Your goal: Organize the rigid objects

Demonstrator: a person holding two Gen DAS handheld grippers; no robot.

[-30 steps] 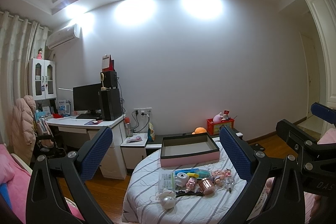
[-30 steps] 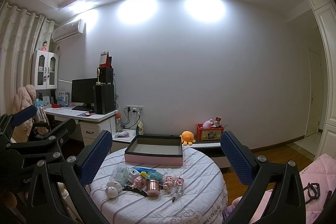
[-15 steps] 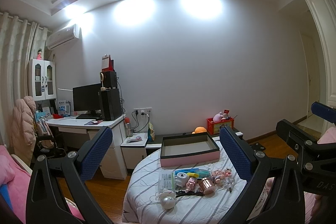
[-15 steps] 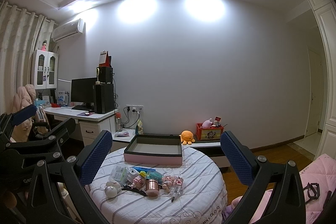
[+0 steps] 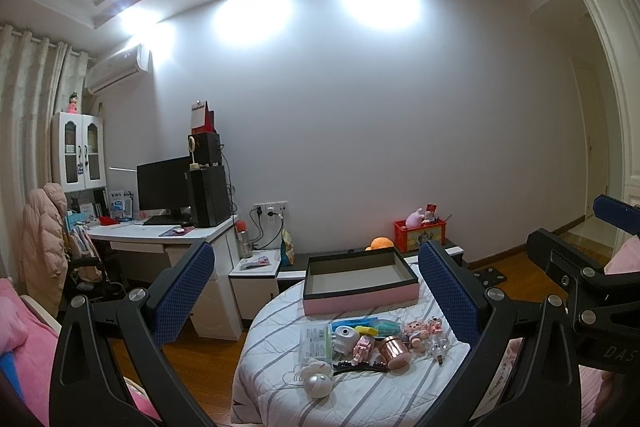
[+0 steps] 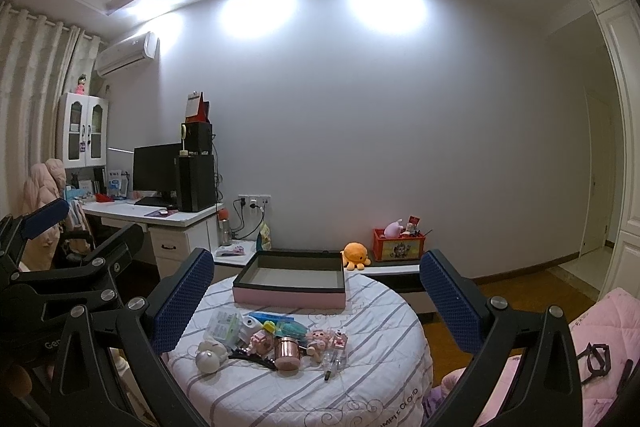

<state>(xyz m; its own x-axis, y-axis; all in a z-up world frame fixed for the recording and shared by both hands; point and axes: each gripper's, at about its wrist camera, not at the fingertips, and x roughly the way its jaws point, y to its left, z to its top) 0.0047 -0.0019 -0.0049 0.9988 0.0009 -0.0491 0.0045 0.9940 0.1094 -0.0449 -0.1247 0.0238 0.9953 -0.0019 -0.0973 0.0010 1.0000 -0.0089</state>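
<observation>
Left wrist view: the left gripper hangs with fingers spread wide and empty, well short of the round striped table. A cluster of small objects lies on the table's near half, between the fingers in view. Beyond it sits the pink-sided tray. Right wrist view: the right gripper, equally wide and empty, frames the same cluster and tray.

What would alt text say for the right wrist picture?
An open right tool hovers before a round table holding a pink tray, apparently empty, and a cluster of small toys in a bedroom.
</observation>
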